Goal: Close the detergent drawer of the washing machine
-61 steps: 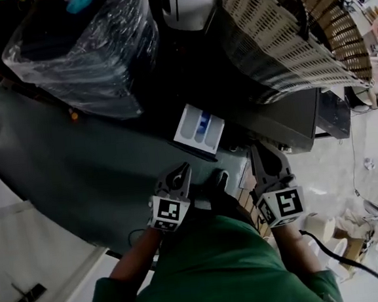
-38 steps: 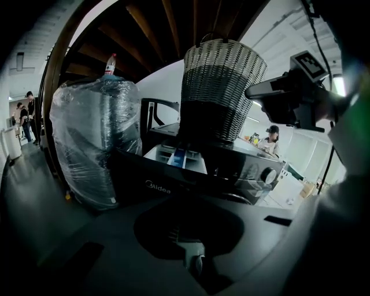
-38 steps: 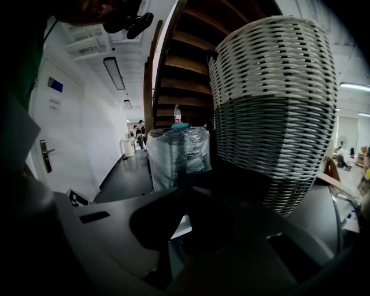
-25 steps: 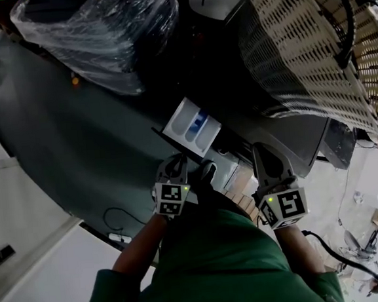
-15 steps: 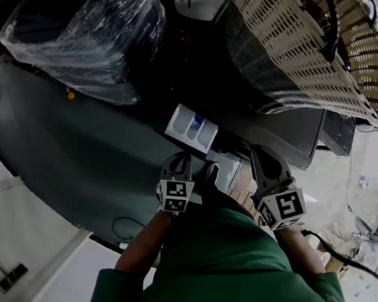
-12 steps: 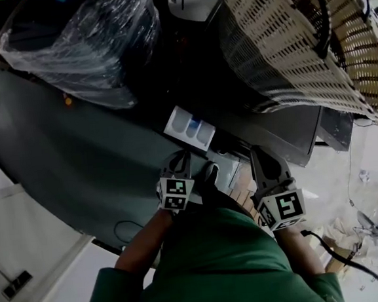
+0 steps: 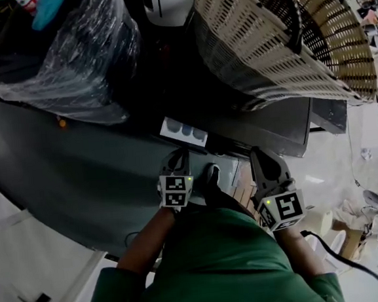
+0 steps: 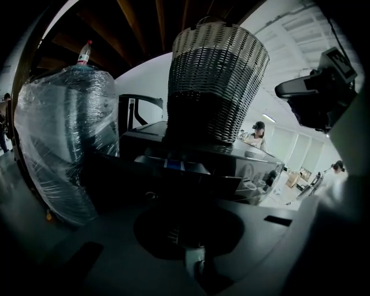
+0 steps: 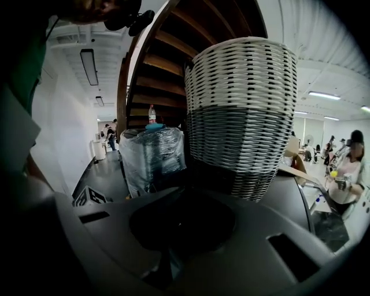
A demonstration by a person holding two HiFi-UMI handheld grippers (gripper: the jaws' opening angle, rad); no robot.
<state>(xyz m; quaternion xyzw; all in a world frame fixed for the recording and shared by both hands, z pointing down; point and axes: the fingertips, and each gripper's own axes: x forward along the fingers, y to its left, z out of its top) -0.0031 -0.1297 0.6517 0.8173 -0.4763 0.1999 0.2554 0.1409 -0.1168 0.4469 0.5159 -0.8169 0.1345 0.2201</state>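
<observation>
Head view suggests a square, steady push with closed tips on the face of the detergent drawer, which stands slightly proud of the washing machine — nearly in, not flush. It lies just ahead of the left gripper, seemingly not touching. Those jaws look pressed together on nothing, though the light is dim. The right gripper — likewise closed and empty — hangs well aside.

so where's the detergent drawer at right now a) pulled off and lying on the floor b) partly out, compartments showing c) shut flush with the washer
b, the detergent drawer juts a little from the front of the washing machine, its white compartments open to the head view.
</observation>
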